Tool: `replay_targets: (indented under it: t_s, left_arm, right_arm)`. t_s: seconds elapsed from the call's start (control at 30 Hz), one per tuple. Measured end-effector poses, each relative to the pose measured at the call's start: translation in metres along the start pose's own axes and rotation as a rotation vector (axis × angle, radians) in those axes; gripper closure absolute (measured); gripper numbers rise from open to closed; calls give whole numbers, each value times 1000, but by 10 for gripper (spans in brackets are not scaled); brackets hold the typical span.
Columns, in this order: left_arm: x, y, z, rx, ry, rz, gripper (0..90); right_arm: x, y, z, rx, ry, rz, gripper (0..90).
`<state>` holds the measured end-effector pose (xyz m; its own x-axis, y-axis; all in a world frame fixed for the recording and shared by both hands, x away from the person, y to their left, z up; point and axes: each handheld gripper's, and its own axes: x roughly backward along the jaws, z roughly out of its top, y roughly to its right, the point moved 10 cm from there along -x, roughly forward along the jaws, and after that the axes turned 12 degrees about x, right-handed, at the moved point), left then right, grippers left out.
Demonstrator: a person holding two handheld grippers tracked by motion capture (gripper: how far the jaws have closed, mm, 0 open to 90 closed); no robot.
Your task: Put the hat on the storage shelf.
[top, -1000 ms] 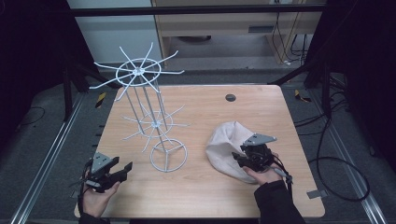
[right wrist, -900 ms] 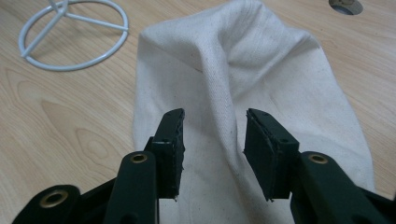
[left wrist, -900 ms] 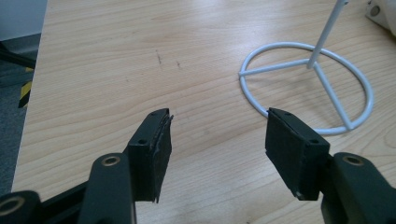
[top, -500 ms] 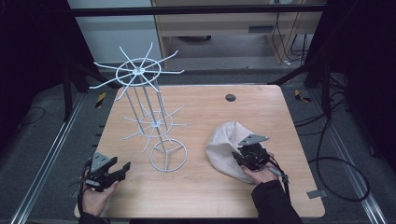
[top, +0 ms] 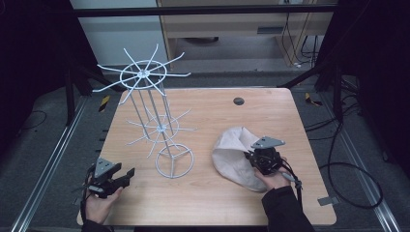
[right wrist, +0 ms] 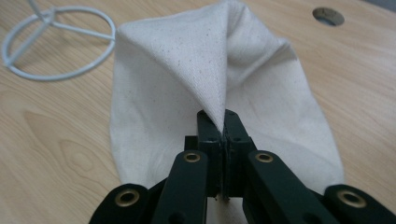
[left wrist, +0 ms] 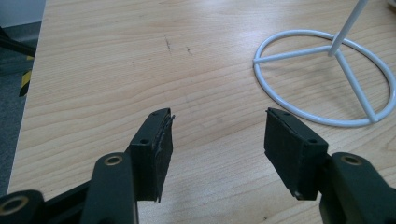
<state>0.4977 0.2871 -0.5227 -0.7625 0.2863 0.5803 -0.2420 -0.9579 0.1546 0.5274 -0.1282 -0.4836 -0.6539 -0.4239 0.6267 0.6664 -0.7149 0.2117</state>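
A cream cloth bag (top: 234,153) lies crumpled on the right half of the wooden table (top: 212,203). My right gripper (top: 251,157) has just been closing and is shut on the cloth bag (right wrist: 224,70), pinching a raised fold between its jaws. A white wire rack (top: 154,116) with spoked hooks stands left of the bag on a ring base (left wrist: 322,77). Near the table's front left corner my left gripper (top: 126,175) rests open, its pads (left wrist: 161,140) apart over bare wood, pointing toward the ring base.
A small dark round hole (top: 238,101) sits near the table's far edge. Metal rails run along the floor on both sides of the table. Cables trail on the floor at the right.
The right gripper's jaws have closed on a fold of the cloth bag. The left gripper and the rack have stayed where they were.
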Motion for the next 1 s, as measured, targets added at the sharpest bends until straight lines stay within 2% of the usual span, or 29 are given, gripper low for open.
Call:
replay_targets:
  t_s: [0.17,0.5,0.7,0.87,1.0]
  left_arm:
    - [0,0,0,0,0,-1,419]
    - [0,0,0,6,1,-1,419]
    - [1,-1,0,3,0,1,419]
    - [0,-2,1,20,5,1,419]
    - [0,-2,1,21,6,1,419]
  right_arm:
    - [17,1,15,-13,85,12,890]
    - [59,9,41,-68,261,31,891]
    - [86,15,55,-76,359,11,892]
    - [108,21,68,-80,436,-10,892]
    - [123,22,82,-64,503,-29,892]
